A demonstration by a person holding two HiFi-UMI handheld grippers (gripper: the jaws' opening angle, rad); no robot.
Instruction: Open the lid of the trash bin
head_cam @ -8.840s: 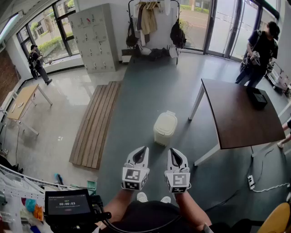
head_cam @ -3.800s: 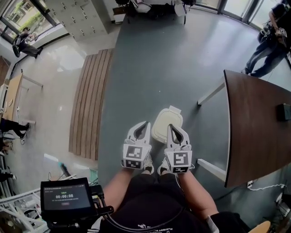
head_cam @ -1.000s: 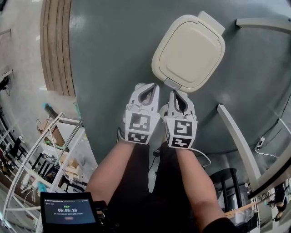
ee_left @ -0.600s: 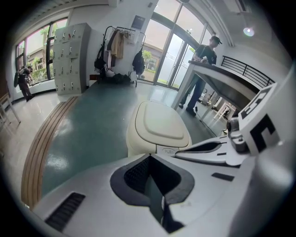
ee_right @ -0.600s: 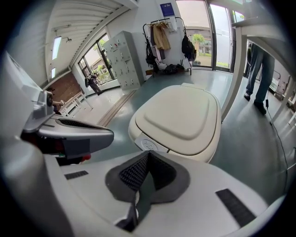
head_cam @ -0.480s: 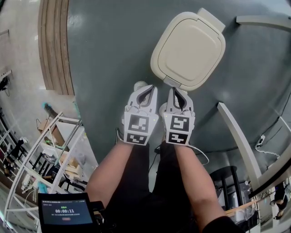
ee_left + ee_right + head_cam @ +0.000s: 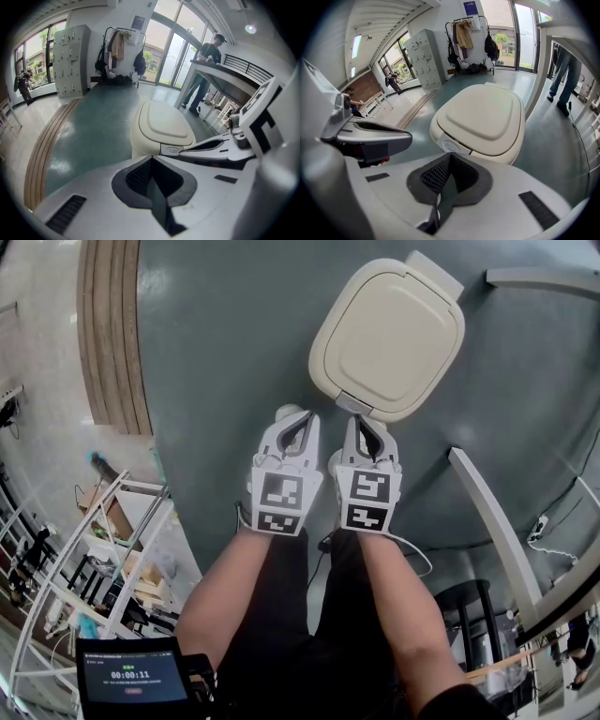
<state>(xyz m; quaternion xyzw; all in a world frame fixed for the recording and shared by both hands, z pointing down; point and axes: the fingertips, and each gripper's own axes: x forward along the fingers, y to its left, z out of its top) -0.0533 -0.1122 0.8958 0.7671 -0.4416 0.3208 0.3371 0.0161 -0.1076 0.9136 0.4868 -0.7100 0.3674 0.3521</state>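
A cream trash bin (image 7: 387, 334) stands on the grey floor with its lid (image 7: 480, 112) down. A small push tab (image 7: 354, 406) marked PUSH sits at the bin's near rim, and also shows in the gripper views (image 7: 451, 146) (image 7: 173, 150). My right gripper (image 7: 360, 422) is shut and empty, with its tip just short of that tab. My left gripper (image 7: 305, 418) is shut and empty too. It hangs beside the right one, left of the bin's near corner. In the left gripper view the bin (image 7: 161, 122) is ahead and the right gripper (image 7: 220, 145) reaches in from the right.
A white table leg (image 7: 497, 512) slants across the floor right of the bin, with a dark stool (image 7: 469, 615) below it. A wooden slat platform (image 7: 108, 334) lies far left and a wire rack (image 7: 84, 549) at lower left. A person (image 7: 206, 61) stands at the table.
Over the last second both grippers have crept forward a little towards the bin's near edge. Earlier frames show the bin being approached from farther away. The lid has stayed down.
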